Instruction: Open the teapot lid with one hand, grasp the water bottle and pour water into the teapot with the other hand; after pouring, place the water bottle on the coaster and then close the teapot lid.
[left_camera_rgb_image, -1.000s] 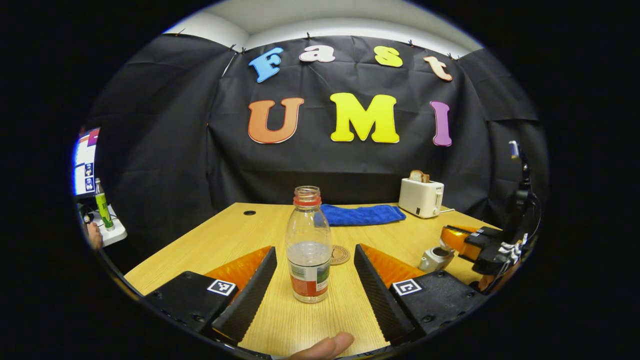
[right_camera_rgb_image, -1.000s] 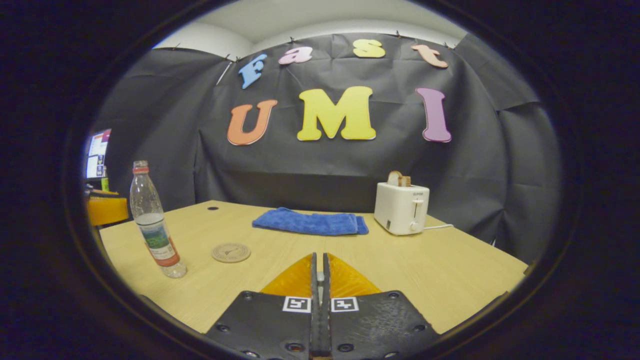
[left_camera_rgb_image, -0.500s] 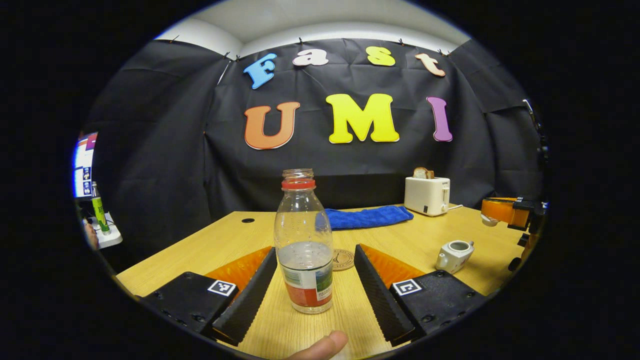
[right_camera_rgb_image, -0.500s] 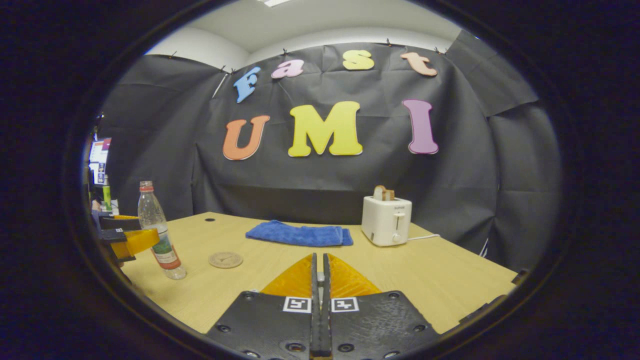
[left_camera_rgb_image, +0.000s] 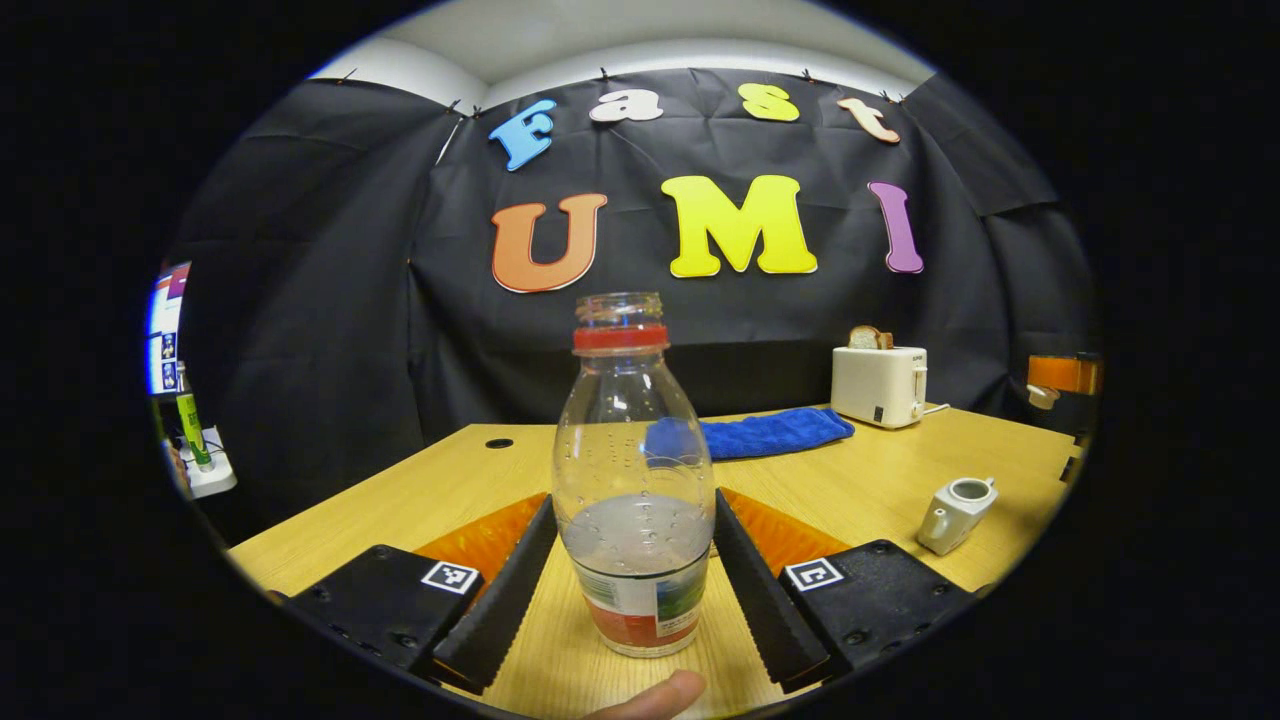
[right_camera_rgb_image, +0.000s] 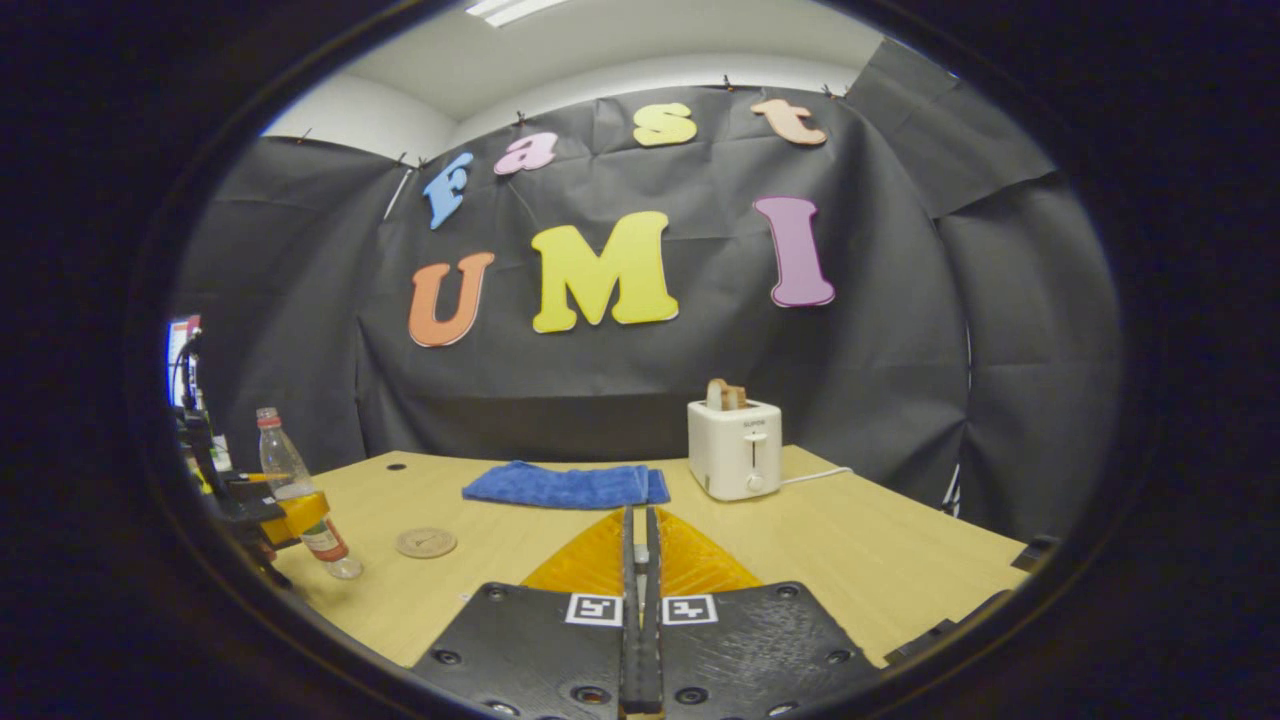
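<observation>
A clear water bottle (left_camera_rgb_image: 635, 490) with a red neck ring and no cap stands on the table, partly filled. My left gripper (left_camera_rgb_image: 632, 505) is open, with one finger close on each side of the bottle. A white teapot (left_camera_rgb_image: 955, 512) sits at the right with its top open. Raised beyond it is my right gripper (left_camera_rgb_image: 1065, 375), and a small white piece, the teapot lid (left_camera_rgb_image: 1042, 397), hangs under its fingers. In the right gripper view that gripper (right_camera_rgb_image: 640, 515) has its fingers pressed together. A round wooden coaster (right_camera_rgb_image: 426, 542) lies just right of the bottle (right_camera_rgb_image: 290, 480).
A white toaster (left_camera_rgb_image: 880, 385) with bread stands at the back right, with a folded blue cloth (left_camera_rgb_image: 775, 432) to its left. The wooden table (left_camera_rgb_image: 860, 480) has a cable hole (left_camera_rgb_image: 498, 442) at the back left. A thumb (left_camera_rgb_image: 650, 695) shows at the bottom edge.
My left gripper moved forward until the bottle stood between its fingers. My right gripper rose up and away from the teapot, which now stands open.
</observation>
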